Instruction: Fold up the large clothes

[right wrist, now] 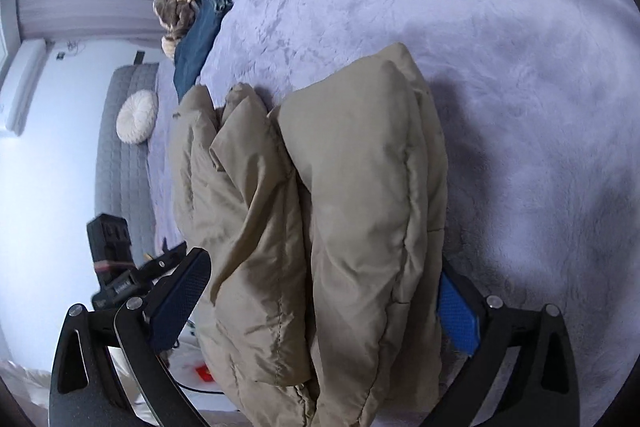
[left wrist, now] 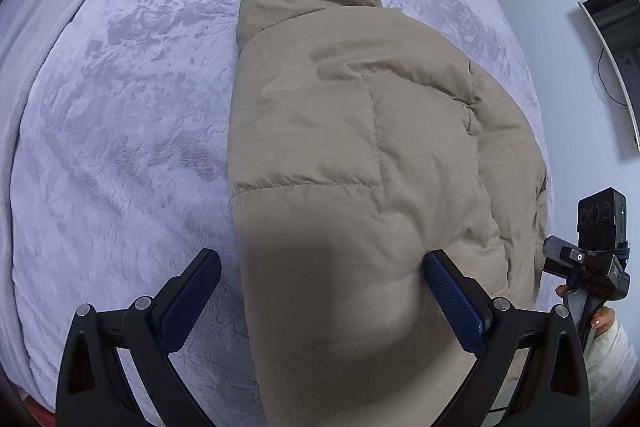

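Beige puffer jacket [left wrist: 360, 131] lies folded lengthwise on the bed [left wrist: 120, 115], filling frame centre. I have the left gripper [left wrist: 320, 287] and right gripper [right wrist: 324, 291] both spread around its near end, pinching nothing. Crosswise fold remains, I judge.

Left wrist view: looks steeply down, close over the tan puffer jacket [left wrist: 360, 155] on the lilac bed cover [left wrist: 120, 131], its own fingers [left wrist: 456, 299] framing the bottom edge. Right wrist view: angled lower across the bed from the jacket's [right wrist: 340, 211] other side, also close. Shared: jacket, bed cover [right wrist: 500, 39], each other's rig.
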